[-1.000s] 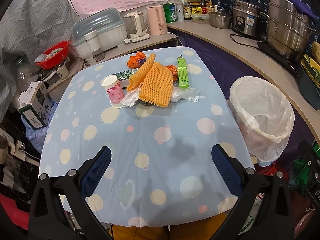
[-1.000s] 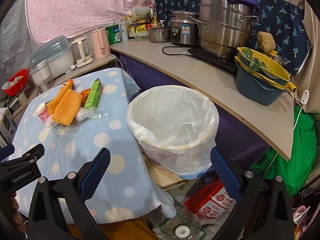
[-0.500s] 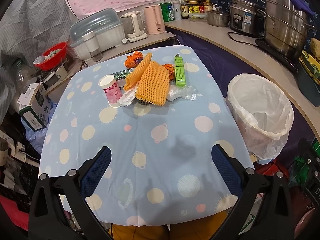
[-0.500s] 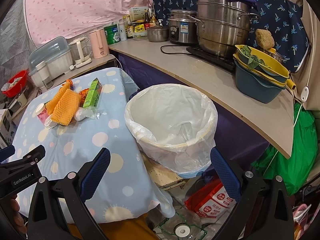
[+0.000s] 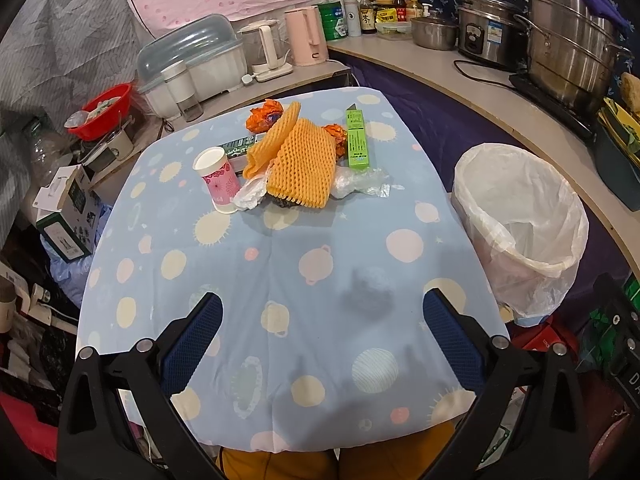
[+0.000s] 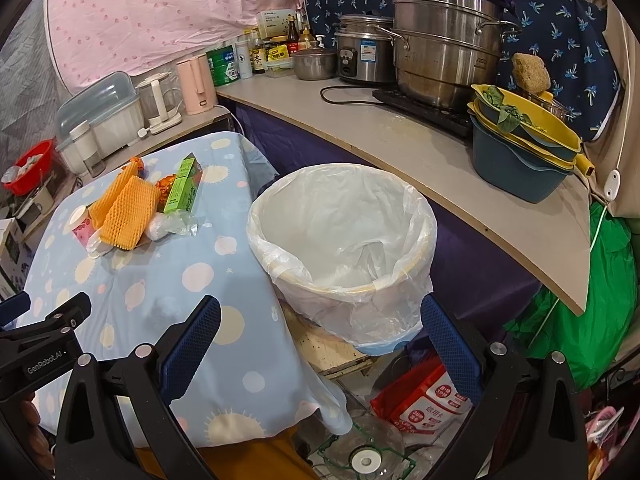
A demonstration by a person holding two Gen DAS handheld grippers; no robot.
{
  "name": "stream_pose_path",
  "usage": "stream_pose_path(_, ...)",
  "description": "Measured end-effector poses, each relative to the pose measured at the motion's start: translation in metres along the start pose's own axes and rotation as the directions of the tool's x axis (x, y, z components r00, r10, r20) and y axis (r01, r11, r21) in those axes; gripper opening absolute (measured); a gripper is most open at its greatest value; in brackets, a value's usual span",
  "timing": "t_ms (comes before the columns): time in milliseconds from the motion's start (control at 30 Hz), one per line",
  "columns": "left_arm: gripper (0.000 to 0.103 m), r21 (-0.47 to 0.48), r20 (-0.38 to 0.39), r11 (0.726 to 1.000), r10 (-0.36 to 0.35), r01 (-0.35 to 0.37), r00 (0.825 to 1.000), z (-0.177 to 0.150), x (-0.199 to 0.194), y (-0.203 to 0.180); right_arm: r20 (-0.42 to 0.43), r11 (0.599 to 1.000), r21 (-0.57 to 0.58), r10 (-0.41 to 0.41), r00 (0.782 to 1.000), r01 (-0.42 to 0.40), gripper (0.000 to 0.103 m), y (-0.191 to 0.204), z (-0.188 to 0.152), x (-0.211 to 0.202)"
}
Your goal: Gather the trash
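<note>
A table (image 5: 280,280) draped in a pale blue spotted cloth is seen, with the trash heaped at its far end: a paper cup (image 5: 218,180), orange foam netting (image 5: 302,164), a green carton (image 5: 356,142) and crumpled clear plastic (image 5: 360,184). A white-lined bin (image 6: 344,248) stands just right of the table, below a curved counter (image 6: 420,152) crowded with steel pots (image 6: 444,56). The left gripper (image 5: 320,344) and the right gripper (image 6: 320,348) are both held with jaws wide apart, gripping nothing.
</note>
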State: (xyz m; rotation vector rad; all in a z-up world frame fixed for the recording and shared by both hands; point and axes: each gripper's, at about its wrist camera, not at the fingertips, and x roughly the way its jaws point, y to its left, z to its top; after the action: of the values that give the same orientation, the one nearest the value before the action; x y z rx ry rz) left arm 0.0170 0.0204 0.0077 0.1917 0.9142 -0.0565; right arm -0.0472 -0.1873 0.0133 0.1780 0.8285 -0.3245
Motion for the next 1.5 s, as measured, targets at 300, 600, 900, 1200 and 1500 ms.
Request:
stream_pose_path(300, 0.096, -0.014, -0.018, 1.000, -0.010, 0.010, 1.000, 0.005, 0.011, 0.004, -0.015, 1.000, -0.001, -0.004, 1.000, 0.004, 0.096, 0.004, 0.005, 0.010)
stream_pose_path(600, 0.096, -0.063, -0.039, 0.998, -0.016, 0.014, 0.999, 0.013, 0.034, 0.019, -0.028, 1.000, -0.002, 0.007, 1.000, -0.007, 0.096, 0.020, 0.019, 0.033)
stream_pose_path(900, 0.096, -0.141, -0.081, 0.990, -0.001, -0.011, 0.997, 0.017, 0.069, 0.054, -0.034, 0.995, -0.064, 0.071, 0.997, -0.073, 0.096, 0.071, 0.039, 0.066)
stream_pose_path(1200, 0.096, -0.242, -0.144, 0.968, 0.026, -0.060, 0.989, 0.024, 0.109, 0.105, -0.030, 0.983, -0.132, 0.126, 0.992, -0.129, 0.096, 0.133, 0.068, 0.111)
stream_pose_path(1500, 0.096, -0.274, -0.162, 0.958, 0.045, -0.089, 0.986, 0.041, 0.143, 0.133, -0.043, 0.980, -0.130, 0.149, 0.988, -0.154, 0.096, 0.183, 0.105, 0.172)
